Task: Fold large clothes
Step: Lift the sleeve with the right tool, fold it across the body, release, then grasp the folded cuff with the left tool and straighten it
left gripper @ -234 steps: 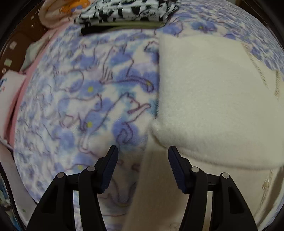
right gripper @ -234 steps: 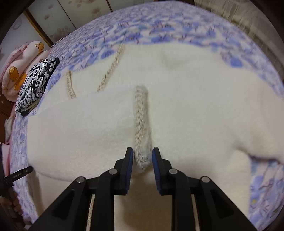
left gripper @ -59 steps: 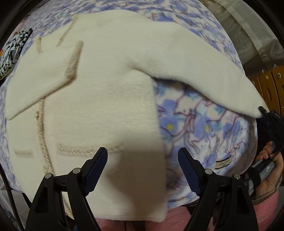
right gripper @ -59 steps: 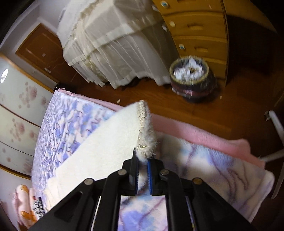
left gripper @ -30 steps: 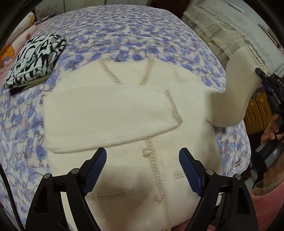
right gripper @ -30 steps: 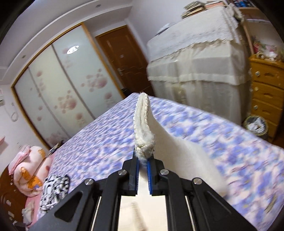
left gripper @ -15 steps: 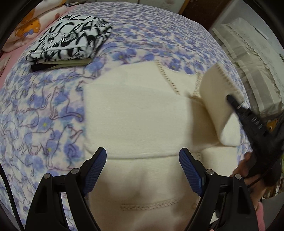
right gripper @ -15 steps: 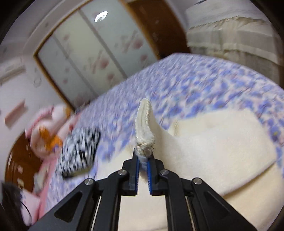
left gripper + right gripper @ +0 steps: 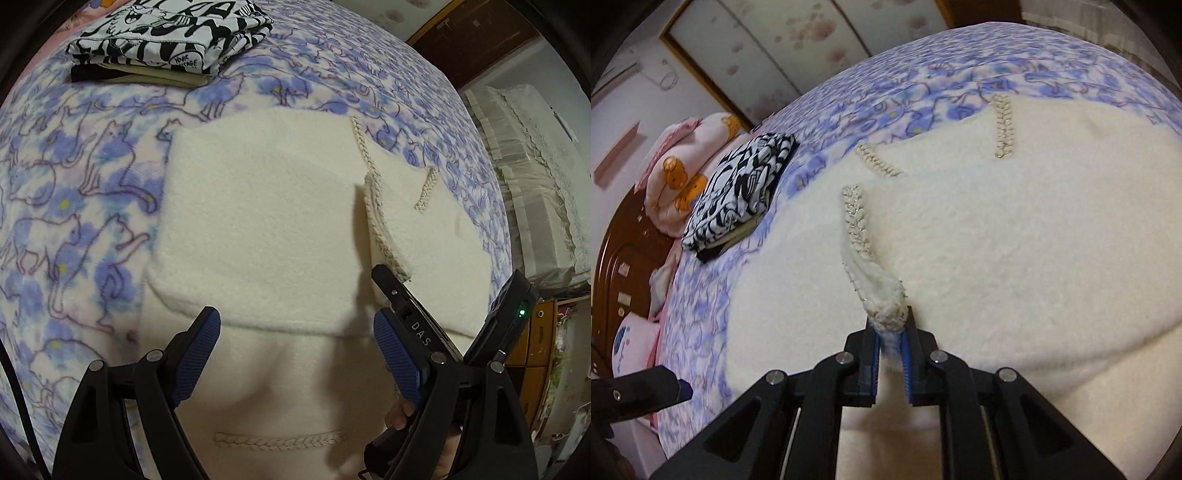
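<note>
Right gripper (image 9: 889, 341) first: its blue-padded fingers (image 9: 872, 363) are pinching the braided cuff (image 9: 886, 314) of the cream cardigan's sleeve, with the fluffy edge bunched up between the tips. That sleeve (image 9: 1015, 258) lies folded across the chest of the cardigan (image 9: 1071, 406), and the braided trim runs away from the fingers up the cuff. Two more short braided strips sit further up near the neckline.

Over to the left gripper (image 9: 297, 354): its fingers (image 9: 197, 347) are spread wide, holding nothing, hovering above the lower front of the cardigan (image 9: 277, 398). Just beyond the tips lies the other folded sleeve (image 9: 258, 221), flat across the body, its edge forming a straight ridge between the fingers. A braided pocket line shows below, nearer the camera. From this view the right gripper (image 9: 384, 275) comes in from the right, its black tip at the cuff (image 9: 384, 236), and the person's hand (image 9: 400, 413) is partly visible behind the left gripper's right finger.

The cardigan is spread on a bed with a blue and purple cat-print blanket (image 9: 74, 184). Well apart, towards the head of the bed, sits a folded stack of black-and-white clothes (image 9: 170, 40). Beyond it in the right wrist view lies pink bedding with orange bears (image 9: 683, 173), next to a dark wooden headboard (image 9: 620, 236).
</note>
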Tool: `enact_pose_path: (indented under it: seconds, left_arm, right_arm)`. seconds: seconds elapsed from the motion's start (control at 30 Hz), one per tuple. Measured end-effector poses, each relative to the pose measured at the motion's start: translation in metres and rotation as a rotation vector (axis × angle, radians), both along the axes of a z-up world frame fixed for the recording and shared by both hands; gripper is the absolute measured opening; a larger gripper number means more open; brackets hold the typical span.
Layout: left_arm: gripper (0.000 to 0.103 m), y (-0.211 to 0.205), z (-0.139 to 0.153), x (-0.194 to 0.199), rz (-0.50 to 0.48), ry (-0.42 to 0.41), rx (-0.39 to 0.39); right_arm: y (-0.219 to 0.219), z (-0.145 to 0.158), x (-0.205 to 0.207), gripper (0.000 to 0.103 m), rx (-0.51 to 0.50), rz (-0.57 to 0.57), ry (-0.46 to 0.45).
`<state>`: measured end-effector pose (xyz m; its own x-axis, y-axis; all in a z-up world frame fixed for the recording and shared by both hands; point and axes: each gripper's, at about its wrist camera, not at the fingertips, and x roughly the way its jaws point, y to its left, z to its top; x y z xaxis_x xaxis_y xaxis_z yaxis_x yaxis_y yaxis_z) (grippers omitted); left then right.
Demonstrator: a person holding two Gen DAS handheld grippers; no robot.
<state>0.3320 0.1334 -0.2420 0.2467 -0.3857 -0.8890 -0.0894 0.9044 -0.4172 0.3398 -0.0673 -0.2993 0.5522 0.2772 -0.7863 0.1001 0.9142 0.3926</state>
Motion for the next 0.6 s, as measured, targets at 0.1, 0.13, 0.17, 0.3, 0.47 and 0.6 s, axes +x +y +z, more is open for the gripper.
enact_pose_path:
  seconds: [0.1,0.13,0.17,0.3,0.47,0.6]
  left_arm:
    - [0.085,-0.012,0.004,-0.003,0.02,-0.006,-0.021]
    - [0.085,-0.016,0.005,-0.003,0.029,-0.008,-0.033]
    - [0.085,-0.019,0.006,-0.003,0.032,-0.008,-0.046]
    - [0.085,-0.042,-0.002,-0.004,0.022,-0.005,-0.093]
    - [0.085,-0.071,-0.024,0.004,0.042,-0.025,-0.112]
    - [0.082,-0.09,-0.044,0.016,0.075,-0.06,-0.066]
  right_arm:
    - [-0.005,0.009,-0.002,0.019,0.032,0.043,-0.018]
    - [-0.007,0.014,-0.004,0.027,0.045,0.06,-0.032]
    - [-0.008,0.018,-0.006,0.032,0.045,0.077,-0.041]
    - [-0.022,0.035,-0.02,0.041,0.014,0.11,-0.082]
    - [-0.057,0.038,-0.035,0.041,-0.006,0.079,-0.078]
    - [-0.092,0.031,-0.042,0.041,-0.014,0.054,-0.044]
